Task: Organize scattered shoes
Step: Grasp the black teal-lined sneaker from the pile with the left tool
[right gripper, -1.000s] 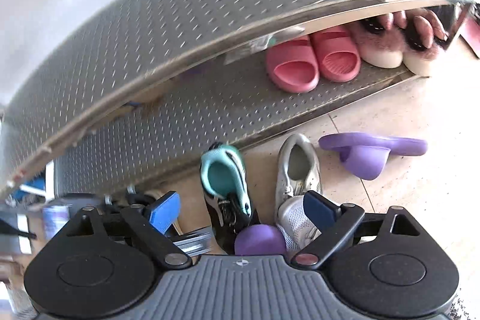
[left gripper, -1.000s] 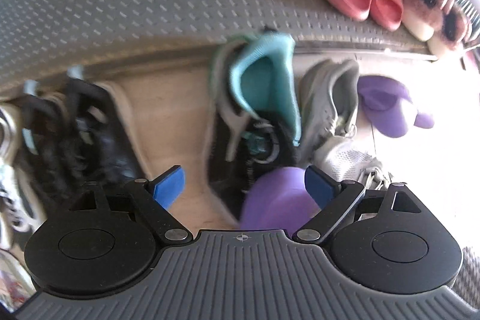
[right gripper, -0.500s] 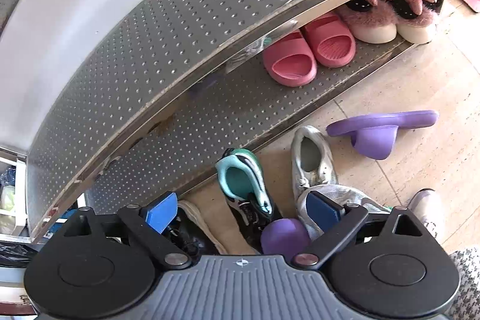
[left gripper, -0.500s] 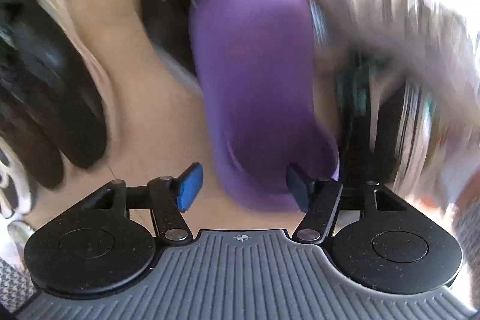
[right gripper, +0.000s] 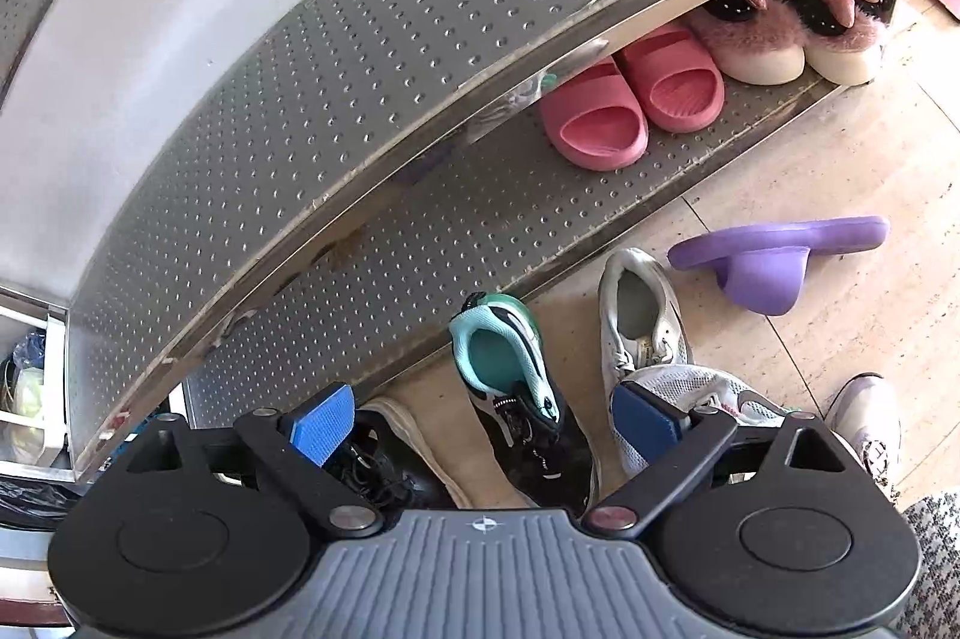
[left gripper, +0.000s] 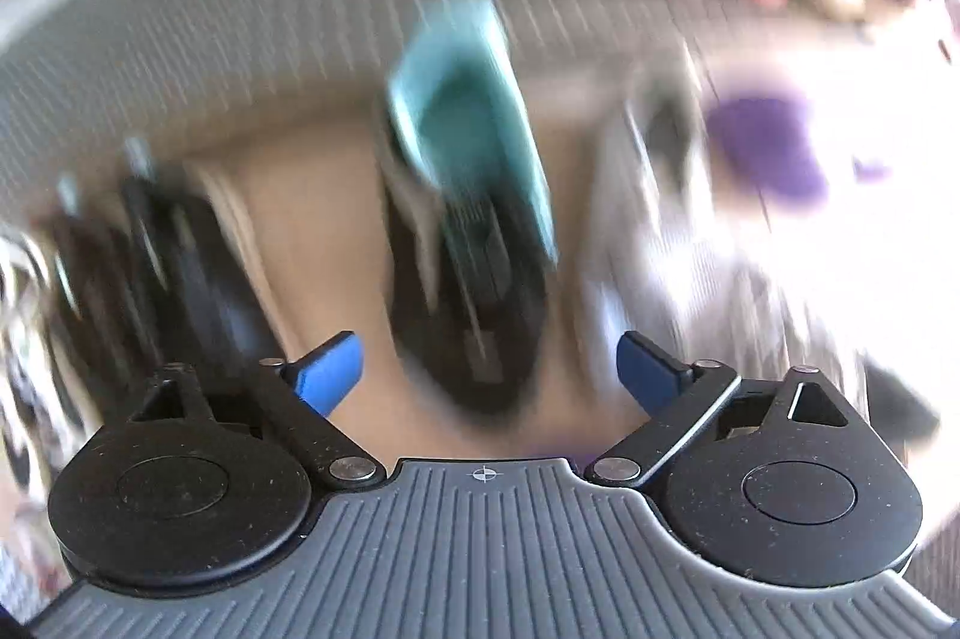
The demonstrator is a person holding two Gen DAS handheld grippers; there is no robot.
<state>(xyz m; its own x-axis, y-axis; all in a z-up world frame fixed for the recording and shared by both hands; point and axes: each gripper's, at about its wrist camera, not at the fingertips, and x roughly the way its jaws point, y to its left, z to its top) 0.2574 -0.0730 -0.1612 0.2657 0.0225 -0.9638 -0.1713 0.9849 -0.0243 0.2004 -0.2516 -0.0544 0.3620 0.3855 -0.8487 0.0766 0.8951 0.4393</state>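
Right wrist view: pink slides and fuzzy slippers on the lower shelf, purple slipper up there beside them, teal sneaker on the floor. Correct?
Not quite. The purple slipper lies on its side on the floor in front of the rack, not on the lower shelf. The right wrist view shows it. The pink slides, fuzzy slippers and teal sneaker are as you say.

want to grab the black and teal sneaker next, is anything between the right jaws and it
Nothing visible does. The black and teal sneaker lies on the floor straight ahead of the right gripper, whose jaws stand open and empty. A black shoe lies to its left and a grey mesh sneaker to its right, neither across it.
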